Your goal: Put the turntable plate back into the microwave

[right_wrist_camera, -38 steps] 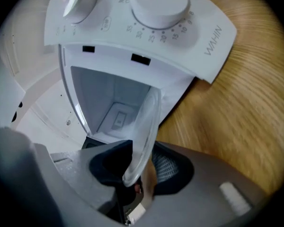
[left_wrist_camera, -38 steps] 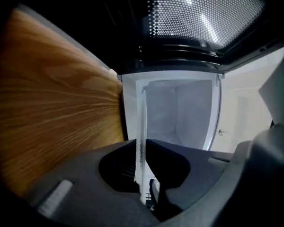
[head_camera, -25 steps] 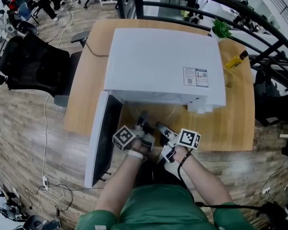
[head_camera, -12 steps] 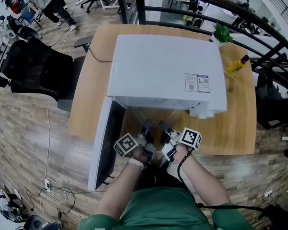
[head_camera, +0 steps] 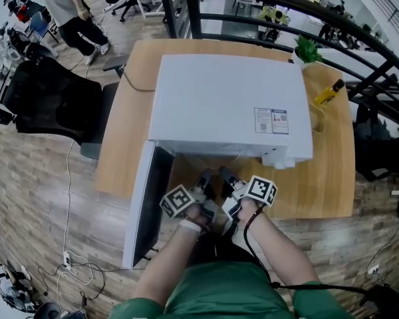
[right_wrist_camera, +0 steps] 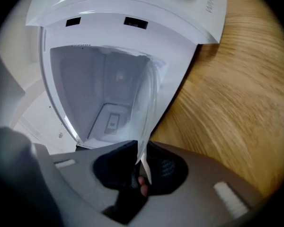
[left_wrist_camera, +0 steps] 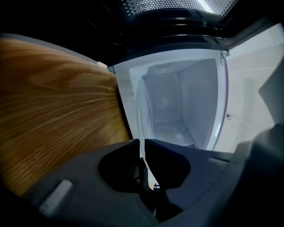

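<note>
The clear glass turntable plate [head_camera: 211,163] hangs level at the mouth of the open white microwave [head_camera: 226,105], its far part under the front edge. My left gripper [head_camera: 204,176] and right gripper [head_camera: 223,172] hold its near rim side by side. In the left gripper view the plate [left_wrist_camera: 141,112] runs edge-on from the jaws of the left gripper [left_wrist_camera: 143,148] toward the pale cavity. The right gripper view shows the plate [right_wrist_camera: 149,103] pinched by the right gripper [right_wrist_camera: 142,157], whose jaws have just been opening a little with the rim still between them.
The microwave door [head_camera: 146,201] stands open at the left, beside my left hand. The microwave sits on a wooden table [head_camera: 326,171] with a yellow bottle [head_camera: 329,83] and a green plant [head_camera: 307,45] at the far right. A black chair [head_camera: 50,98] stands left of the table.
Both grippers with the plate have come slightly closer to the microwave's opening. A person has walked into view at the far left.
</note>
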A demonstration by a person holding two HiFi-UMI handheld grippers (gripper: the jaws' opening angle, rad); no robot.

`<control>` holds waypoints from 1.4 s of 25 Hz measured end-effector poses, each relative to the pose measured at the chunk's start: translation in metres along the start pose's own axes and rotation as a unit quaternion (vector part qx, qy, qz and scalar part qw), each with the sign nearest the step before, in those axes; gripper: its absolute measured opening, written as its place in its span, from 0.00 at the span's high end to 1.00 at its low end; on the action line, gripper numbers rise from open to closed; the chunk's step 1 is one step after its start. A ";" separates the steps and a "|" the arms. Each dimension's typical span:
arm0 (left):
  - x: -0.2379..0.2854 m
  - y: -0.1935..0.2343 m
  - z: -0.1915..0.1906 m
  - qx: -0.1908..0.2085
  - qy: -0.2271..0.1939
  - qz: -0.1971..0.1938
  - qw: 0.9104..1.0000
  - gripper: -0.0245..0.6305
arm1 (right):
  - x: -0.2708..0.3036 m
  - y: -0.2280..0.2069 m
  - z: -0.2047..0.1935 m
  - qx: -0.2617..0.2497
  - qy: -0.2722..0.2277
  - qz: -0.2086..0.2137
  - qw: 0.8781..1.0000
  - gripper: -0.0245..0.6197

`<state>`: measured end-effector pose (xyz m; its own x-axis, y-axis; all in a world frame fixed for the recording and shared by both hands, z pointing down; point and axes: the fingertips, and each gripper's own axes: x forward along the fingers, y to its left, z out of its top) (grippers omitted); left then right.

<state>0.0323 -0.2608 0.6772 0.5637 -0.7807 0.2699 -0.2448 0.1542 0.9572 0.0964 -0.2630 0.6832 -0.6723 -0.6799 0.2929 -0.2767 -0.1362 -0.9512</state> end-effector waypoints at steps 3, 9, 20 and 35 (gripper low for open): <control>0.007 0.000 0.005 -0.003 -0.006 0.000 1.000 0.90 | -0.002 0.002 -0.001 -0.013 0.003 0.001 1.000 0.85; 0.020 -0.003 0.011 0.001 -0.003 0.001 1.000 0.90 | -0.004 -0.002 0.008 -0.013 -0.012 0.003 1.000 0.86; 0.031 -0.005 0.019 0.005 -0.001 0.002 1.000 0.90 | 0.010 0.004 0.025 -0.031 -0.017 -0.004 0.999 0.88; 0.036 -0.008 0.022 0.054 0.021 0.016 0.998 0.89 | 0.022 0.004 0.039 -0.027 -0.024 -0.013 0.999 0.88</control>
<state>0.0372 -0.3038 0.6766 0.5857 -0.7503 0.3066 -0.3453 0.1112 0.9319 0.1074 -0.3061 0.6817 -0.6314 -0.7103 0.3112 -0.3311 -0.1159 -0.9364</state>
